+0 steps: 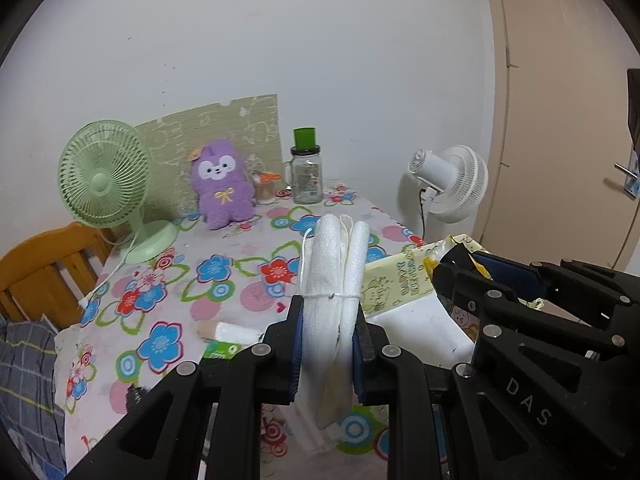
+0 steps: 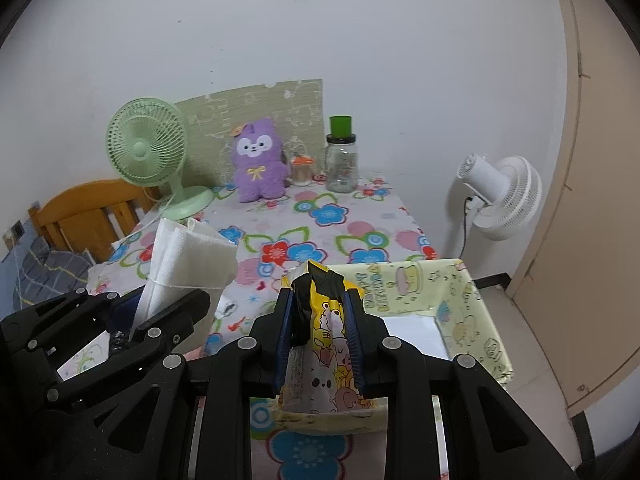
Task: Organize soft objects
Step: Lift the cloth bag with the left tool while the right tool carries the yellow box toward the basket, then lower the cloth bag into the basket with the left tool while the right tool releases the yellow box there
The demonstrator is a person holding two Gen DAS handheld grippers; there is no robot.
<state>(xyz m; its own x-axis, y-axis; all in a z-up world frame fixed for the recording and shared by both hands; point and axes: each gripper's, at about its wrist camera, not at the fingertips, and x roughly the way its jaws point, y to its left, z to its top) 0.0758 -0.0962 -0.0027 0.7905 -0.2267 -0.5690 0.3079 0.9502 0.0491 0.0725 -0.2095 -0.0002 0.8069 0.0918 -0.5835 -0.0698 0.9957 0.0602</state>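
Note:
My left gripper (image 1: 328, 316) is shut on a white cloth bundle (image 1: 334, 264) tied with white string, held above the flowered tablecloth (image 1: 168, 276). The same bundle (image 2: 188, 260) shows at the left of the right wrist view. My right gripper (image 2: 319, 304) is shut on a yellow cartoon-printed soft pack (image 2: 326, 320) with a black top end. Just right of it stands a pale yellow printed box (image 2: 464, 292) with a white inside; the box (image 1: 396, 284) also shows in the left wrist view, beside the right gripper (image 1: 472, 268). A purple plush toy (image 1: 222, 184) sits at the table's back.
A green desk fan (image 1: 102, 184) stands back left, a glass jar with a green cup on top (image 1: 307, 176) back centre, with a small orange-lidded jar (image 1: 266, 188) between. A white floor fan (image 1: 452, 180) is off the table's right. A wooden chair (image 1: 44, 268) is on the left.

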